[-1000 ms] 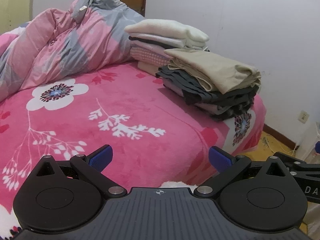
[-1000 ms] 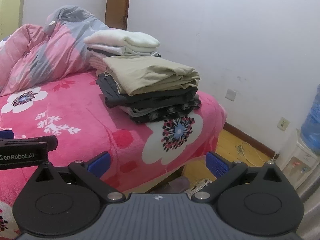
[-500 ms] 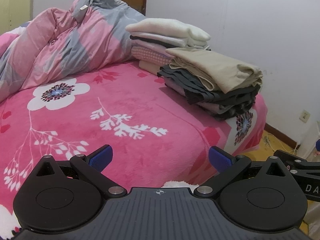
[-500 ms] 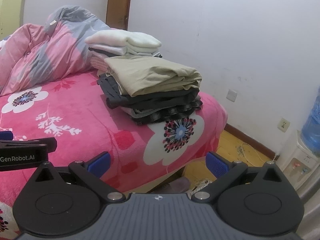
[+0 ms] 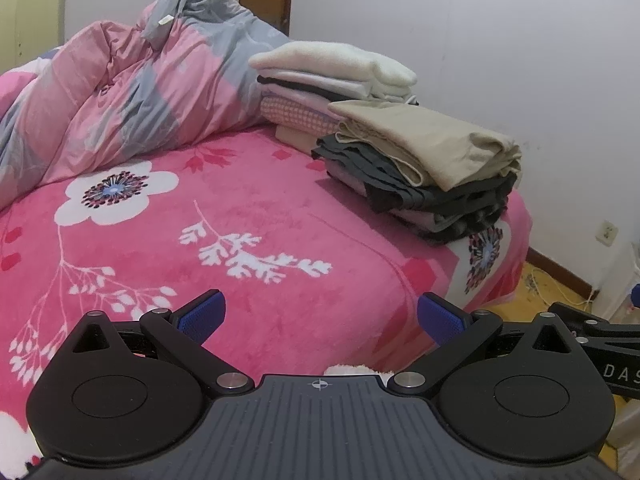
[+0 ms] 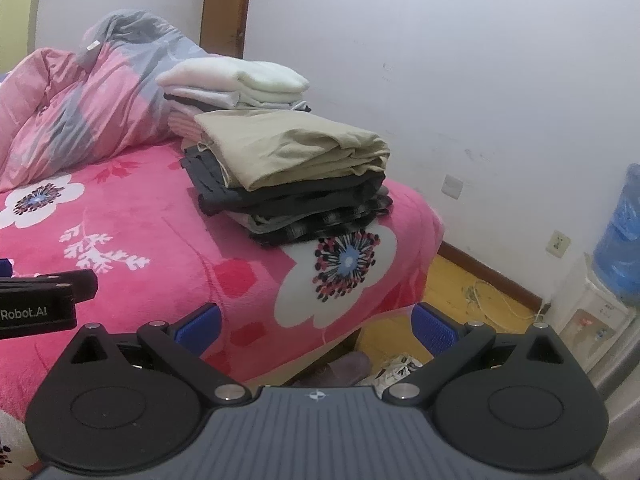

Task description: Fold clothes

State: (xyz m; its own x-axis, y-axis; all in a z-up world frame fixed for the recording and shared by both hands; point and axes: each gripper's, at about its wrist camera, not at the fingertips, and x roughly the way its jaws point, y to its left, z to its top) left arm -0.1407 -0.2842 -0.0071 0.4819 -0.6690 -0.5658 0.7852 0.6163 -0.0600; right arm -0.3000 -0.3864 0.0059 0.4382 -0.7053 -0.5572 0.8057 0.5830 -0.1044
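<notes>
Two stacks of folded clothes stand at the far right corner of the bed. The near stack has a beige garment (image 5: 432, 144) (image 6: 296, 148) on top of dark grey ones. The far stack is topped by a cream garment (image 5: 332, 60) (image 6: 236, 78). My left gripper (image 5: 320, 314) is open and empty, low over the pink flowered blanket (image 5: 240, 216), well short of the stacks. My right gripper (image 6: 316, 326) is open and empty above the bed's front edge. No loose garment shows near either gripper.
A crumpled pink and grey duvet (image 5: 120, 92) fills the back left of the bed. A white wall runs behind. On the floor to the right are shoes (image 6: 394, 368), a cable and a water dispenser (image 6: 616, 264). The left gripper's body (image 6: 40, 300) shows at the right view's left edge.
Both views have drifted very slightly, with the stacks shifting a little to the right. Both grippers stay open and empty.
</notes>
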